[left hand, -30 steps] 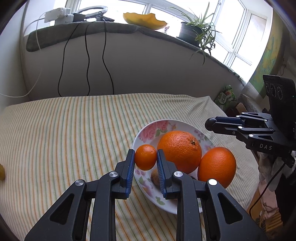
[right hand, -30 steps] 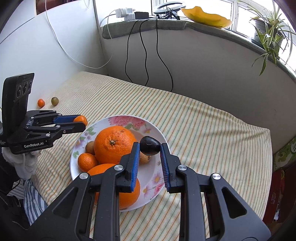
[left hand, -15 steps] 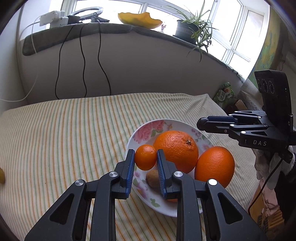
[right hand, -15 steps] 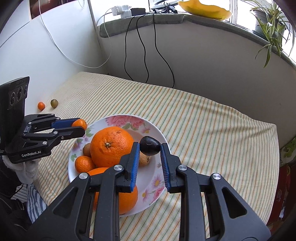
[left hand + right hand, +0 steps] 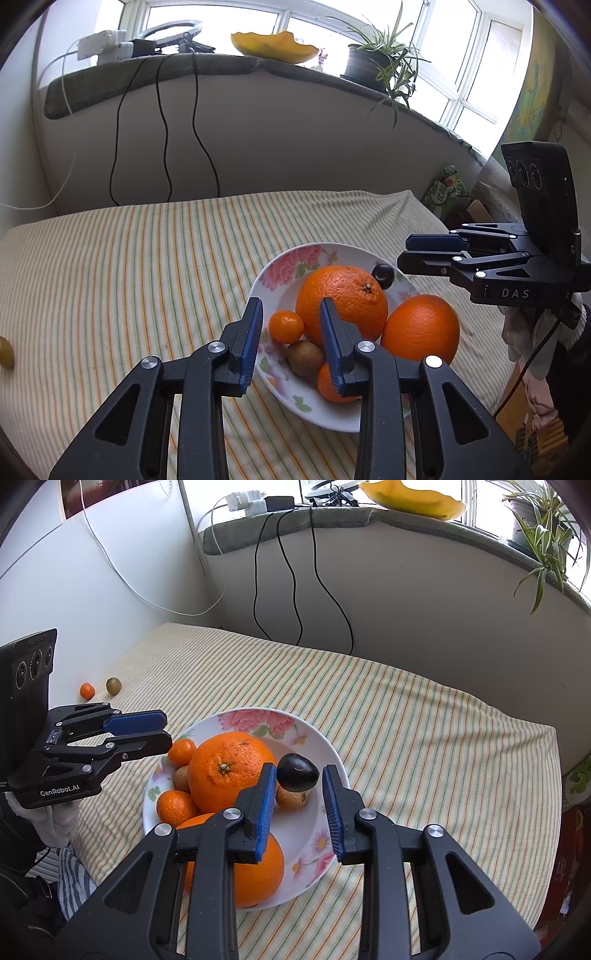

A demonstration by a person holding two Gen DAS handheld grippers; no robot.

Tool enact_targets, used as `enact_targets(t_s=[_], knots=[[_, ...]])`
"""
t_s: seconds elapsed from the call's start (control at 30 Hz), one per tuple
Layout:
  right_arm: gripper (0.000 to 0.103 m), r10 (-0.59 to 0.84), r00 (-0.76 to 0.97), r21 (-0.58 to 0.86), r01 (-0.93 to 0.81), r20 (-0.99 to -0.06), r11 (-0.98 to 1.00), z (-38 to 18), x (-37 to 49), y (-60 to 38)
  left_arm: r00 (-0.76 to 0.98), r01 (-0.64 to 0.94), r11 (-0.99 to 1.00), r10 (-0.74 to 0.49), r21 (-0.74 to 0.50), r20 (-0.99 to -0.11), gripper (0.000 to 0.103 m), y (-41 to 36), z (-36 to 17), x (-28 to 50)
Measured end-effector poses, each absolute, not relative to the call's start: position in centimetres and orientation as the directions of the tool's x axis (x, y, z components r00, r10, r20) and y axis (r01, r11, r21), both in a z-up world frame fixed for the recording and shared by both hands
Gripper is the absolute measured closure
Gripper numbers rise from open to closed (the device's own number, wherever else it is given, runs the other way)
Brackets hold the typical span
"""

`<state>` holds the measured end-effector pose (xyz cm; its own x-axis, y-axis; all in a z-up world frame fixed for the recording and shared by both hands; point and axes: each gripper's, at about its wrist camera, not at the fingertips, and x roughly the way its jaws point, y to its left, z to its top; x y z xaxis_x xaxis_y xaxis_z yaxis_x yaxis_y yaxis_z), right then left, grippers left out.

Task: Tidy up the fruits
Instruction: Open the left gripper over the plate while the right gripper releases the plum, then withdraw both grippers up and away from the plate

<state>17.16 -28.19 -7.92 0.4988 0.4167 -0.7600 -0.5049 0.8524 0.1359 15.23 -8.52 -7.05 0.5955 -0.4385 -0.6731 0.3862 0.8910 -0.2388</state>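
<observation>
**Both jaws open over a full plate of fruit**

The left gripper (image 5: pixel 291 326) has its jaws open, with a small tangerine (image 5: pixel 286 326) lying between them on the plate and, as far as I can see, touching neither blue pad. The right gripper (image 5: pixel 299 797) is also open; a dark plum (image 5: pixel 297 773) sits between its jaws, on top of a brownish fruit (image 5: pixel 293 798), and there is a clear gap to the right pad, while on the left side I cannot tell.

The tangerine looks light, round and a little glossy, so I judge it can roll or slip. It is better to take it across the widest part with soft pressure. The plum has smooth, shiny skin and probably soft flesh; a strong squeeze could bruise it, and it may roll off where it rests.

Around them, the two big oranges (image 5: pixel 341 302) (image 5: pixel 420 328) have thick, dimpled peel and seem heavy and firm. A fuzzy kiwi (image 5: pixel 305 357) and another tangerine (image 5: pixel 176 808) lie beside them. The flowered plate (image 5: pixel 325 834) is glazed ceramic, hard and slippery, with a shallow rim.

The plate stands on a bed with a striped cloth (image 5: pixel 424 716), soft and slightly wrinkled. Well apart, near the wall, a small orange fruit (image 5: pixel 87 691) and a green fruit (image 5: pixel 113 685) lie on the cloth, not yet collected.
</observation>
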Motion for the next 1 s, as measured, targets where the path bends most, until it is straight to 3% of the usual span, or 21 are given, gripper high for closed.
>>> enact_targets(t_s=[0.07, 0.2, 0.33, 0.4, 0.5, 1.0], knots=[[0.056, 0.416, 0.506, 0.134, -0.503, -0.756, 0.854, -7.8, 17.0, -28.2, 0.597, 0.388, 0.891, -0.439, -0.237, -0.672, 0.071, -8.6, -7.0, 15.1], [0.054, 0.421, 0.513, 0.136, -0.503, -0.748, 0.854, -7.4, 16.7, -28.1, 0.597, 0.388, 0.890, -0.440, -0.238, -0.671, 0.071, -8.6, -6.9, 15.1], [0.038, 0.418, 0.531, 0.125, -0.500, -0.737, 0.857, -7.0, 16.4, -28.0, 0.609, 0.385, 0.894, -0.433, -0.230, -0.665, 0.049, -8.6, -6.6, 14.7], [0.037, 0.420, 0.535, 0.128, -0.498, -0.733, 0.858, -6.8, 16.3, -27.9, 0.618, 0.385, 0.896, -0.428, -0.221, -0.660, 0.044, -8.5, -6.4, 14.5], [0.027, 0.415, 0.548, 0.120, -0.494, -0.727, 0.861, -6.5, 16.1, -27.7, 0.629, 0.380, 0.902, -0.416, -0.207, -0.656, 0.037, -8.5, -6.1, 14.3], [0.027, 0.427, 0.553, 0.099, -0.525, -0.715, 0.845, -5.1, 15.5, -25.5, 0.676, 0.348, 0.921, -0.378, -0.178, -0.633, 0.036, -6.5, -5.2, 12.8]])
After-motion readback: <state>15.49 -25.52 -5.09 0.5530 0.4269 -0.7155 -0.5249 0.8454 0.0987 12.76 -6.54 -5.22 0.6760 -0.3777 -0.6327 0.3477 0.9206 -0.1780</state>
